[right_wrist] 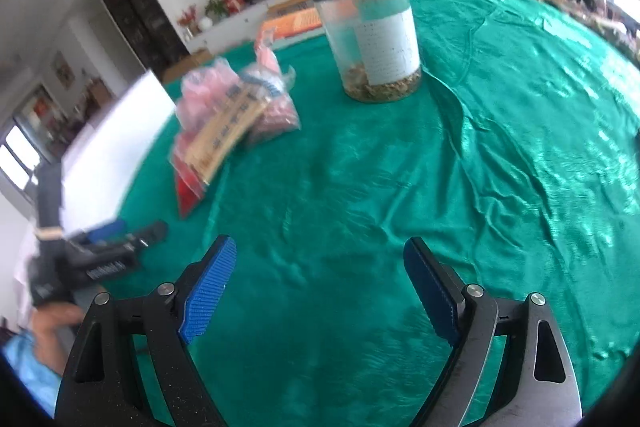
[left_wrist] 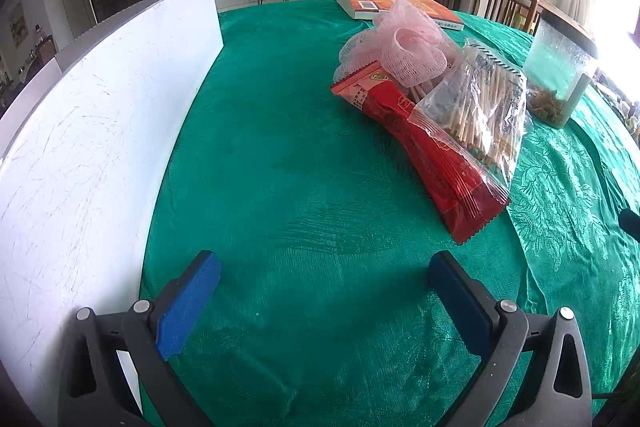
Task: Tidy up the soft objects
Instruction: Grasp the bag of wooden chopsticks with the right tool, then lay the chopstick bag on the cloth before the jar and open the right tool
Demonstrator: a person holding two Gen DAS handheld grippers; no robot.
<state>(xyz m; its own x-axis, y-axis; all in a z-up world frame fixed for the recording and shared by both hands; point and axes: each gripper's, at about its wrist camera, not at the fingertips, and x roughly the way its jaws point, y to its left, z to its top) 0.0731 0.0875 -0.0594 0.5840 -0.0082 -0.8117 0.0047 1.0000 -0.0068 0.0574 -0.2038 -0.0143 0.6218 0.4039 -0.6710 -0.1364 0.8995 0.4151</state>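
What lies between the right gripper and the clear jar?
Only bare green tablecloth separates the right gripper from the clear jar, seen in the right wrist view.

Landmark: the jar (right_wrist: 370,39), upright on the tablecloth (left_wrist: 304,187). In the left wrist view, the stick bag (left_wrist: 476,107) lies just left of the jar, resting partly on the long packet (left_wrist: 424,147), and the mesh puff (left_wrist: 404,47) sits on the far end of that pile, left of the jar and slightly behind it; the book (left_wrist: 394,5) lies behind the jar and to its left, beyond the puff. The board (left_wrist: 96,131) stands on edge well left of the jar along the table's left side, with open cloth between it and the pile.
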